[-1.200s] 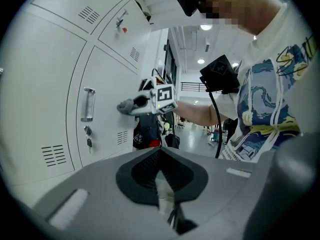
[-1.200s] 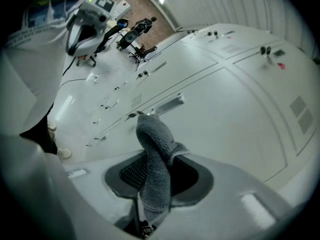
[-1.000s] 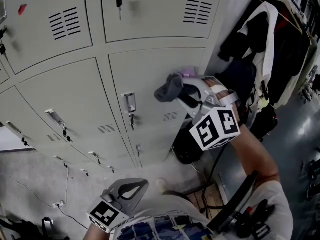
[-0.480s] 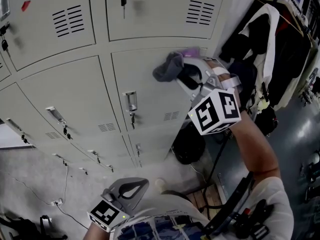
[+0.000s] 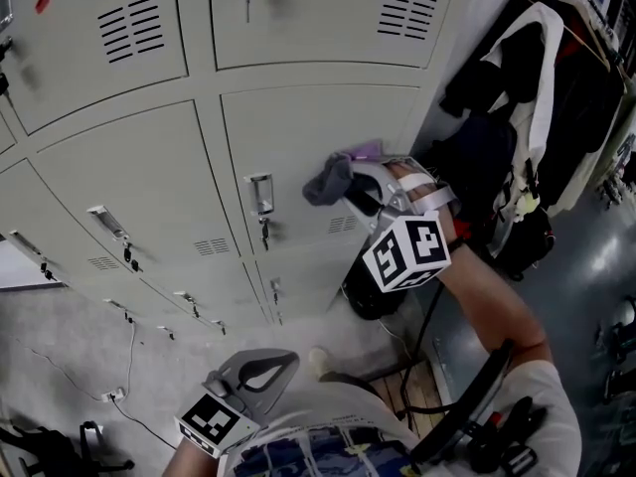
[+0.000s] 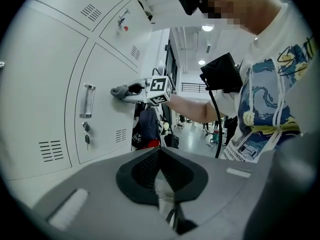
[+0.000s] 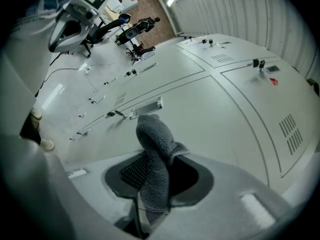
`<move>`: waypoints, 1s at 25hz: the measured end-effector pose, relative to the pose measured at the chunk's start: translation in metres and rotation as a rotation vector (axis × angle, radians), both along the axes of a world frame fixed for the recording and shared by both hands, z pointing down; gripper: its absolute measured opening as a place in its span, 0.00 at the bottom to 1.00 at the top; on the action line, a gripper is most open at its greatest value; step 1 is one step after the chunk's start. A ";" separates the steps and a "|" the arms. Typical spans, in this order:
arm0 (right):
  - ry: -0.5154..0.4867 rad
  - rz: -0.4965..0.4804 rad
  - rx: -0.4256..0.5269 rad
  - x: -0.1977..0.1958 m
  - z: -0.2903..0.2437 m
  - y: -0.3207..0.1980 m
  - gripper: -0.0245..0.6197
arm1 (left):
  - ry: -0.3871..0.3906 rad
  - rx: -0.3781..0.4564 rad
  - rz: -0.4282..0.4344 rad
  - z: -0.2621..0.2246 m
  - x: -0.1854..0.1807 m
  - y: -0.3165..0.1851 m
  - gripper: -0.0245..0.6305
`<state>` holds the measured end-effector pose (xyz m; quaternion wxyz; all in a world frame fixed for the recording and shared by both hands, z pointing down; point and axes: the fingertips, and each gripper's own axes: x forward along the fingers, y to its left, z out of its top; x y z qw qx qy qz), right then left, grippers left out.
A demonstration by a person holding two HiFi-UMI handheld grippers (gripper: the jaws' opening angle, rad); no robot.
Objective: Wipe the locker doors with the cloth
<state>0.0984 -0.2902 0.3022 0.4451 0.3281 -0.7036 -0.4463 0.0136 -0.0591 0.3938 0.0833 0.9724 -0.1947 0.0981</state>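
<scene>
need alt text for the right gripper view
The right tongs are shut on a grey cloth, its bunched end pointing at a pale locker door. A metal door handle lies just beyond the cloth, and the left tongs show far off at upper left.

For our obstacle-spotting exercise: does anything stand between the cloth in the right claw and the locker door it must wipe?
Nothing visible does. The right claw holds the grey cloth right at the locker door. The door's handle sits beside the cloth, not between them.
</scene>
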 end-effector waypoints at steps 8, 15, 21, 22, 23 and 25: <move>0.041 0.016 -0.129 0.005 0.093 -0.002 0.22 | 0.003 -0.012 -0.012 0.003 -0.002 -0.003 0.04; 0.053 0.048 -0.259 0.009 0.169 -0.003 0.22 | 0.000 -0.019 -0.026 0.005 -0.005 -0.004 0.04; 0.084 0.068 -0.362 0.013 0.228 -0.003 0.21 | -0.002 -0.025 -0.031 0.008 -0.005 -0.002 0.04; 0.089 0.071 -0.378 0.013 0.236 -0.003 0.21 | 0.001 -0.026 -0.033 0.009 -0.005 -0.001 0.04; 0.092 0.073 -0.391 0.012 0.242 -0.003 0.21 | 0.004 -0.026 -0.034 0.011 -0.005 -0.001 0.04; 0.096 0.077 -0.407 0.012 0.248 -0.002 0.21 | -0.002 -0.021 -0.029 0.009 -0.004 0.000 0.04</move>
